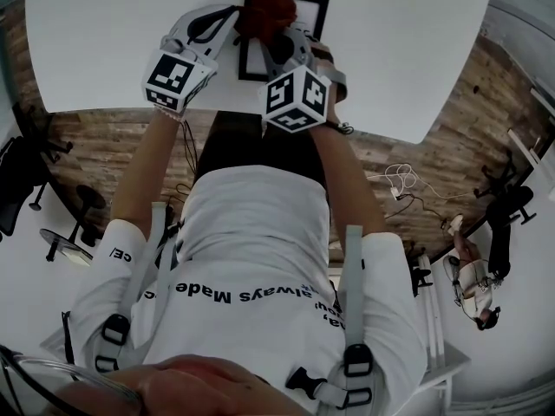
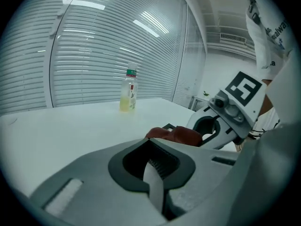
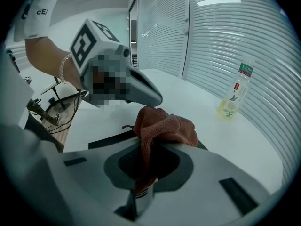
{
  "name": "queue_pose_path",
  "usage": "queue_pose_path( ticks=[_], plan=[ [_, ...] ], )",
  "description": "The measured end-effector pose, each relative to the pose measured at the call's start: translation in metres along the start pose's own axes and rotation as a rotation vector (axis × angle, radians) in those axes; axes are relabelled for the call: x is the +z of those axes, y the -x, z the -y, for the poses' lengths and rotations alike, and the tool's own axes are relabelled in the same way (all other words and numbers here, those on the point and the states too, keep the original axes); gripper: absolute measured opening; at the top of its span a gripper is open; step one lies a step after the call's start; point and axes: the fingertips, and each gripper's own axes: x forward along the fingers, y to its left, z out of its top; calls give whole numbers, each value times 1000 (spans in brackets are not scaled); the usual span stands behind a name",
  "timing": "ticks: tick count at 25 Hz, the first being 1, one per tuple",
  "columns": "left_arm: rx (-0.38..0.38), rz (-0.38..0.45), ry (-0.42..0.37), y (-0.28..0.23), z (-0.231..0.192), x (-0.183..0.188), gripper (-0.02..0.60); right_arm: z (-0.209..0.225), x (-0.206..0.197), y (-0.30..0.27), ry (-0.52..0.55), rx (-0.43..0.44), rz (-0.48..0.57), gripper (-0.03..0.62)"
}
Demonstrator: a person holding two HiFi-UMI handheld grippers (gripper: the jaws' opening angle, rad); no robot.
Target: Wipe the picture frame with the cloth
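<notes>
Slippage looked the likeliest trouble: the picture frame [image 1: 312,7] lay flat and loose on the white table [image 1: 416,50], near the edge on the person's side. A firm wipe could have pushed it along rather than cleaned it, since nothing plainly pinned it down. The cloth [image 3: 164,126], a reddish bunch, was caught only by a fold, so dragging it might have pulled it free. Pressing too low might have put hard jaw tips on the glass instead of fabric. The right gripper [image 3: 143,171] had its jaws closed tight on that fold, with most of the cloth bulging out ahead of them over the frame's far left part. The left gripper [image 2: 157,171] had its jaws together with nothing between them. It hung just beside the frame's left edge, close to the cloth, and whether it touched the frame could not be told. A drink bottle [image 2: 128,92] stood well apart, farther back on the table.
</notes>
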Motion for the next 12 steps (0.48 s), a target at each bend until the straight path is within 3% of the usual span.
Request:
queue_pose_path(
  ticks=[12],
  plan=[
    [-62,-121,-52,-49,-1,-12,5,-47,-30,24,16,73,-47,15]
  ],
)
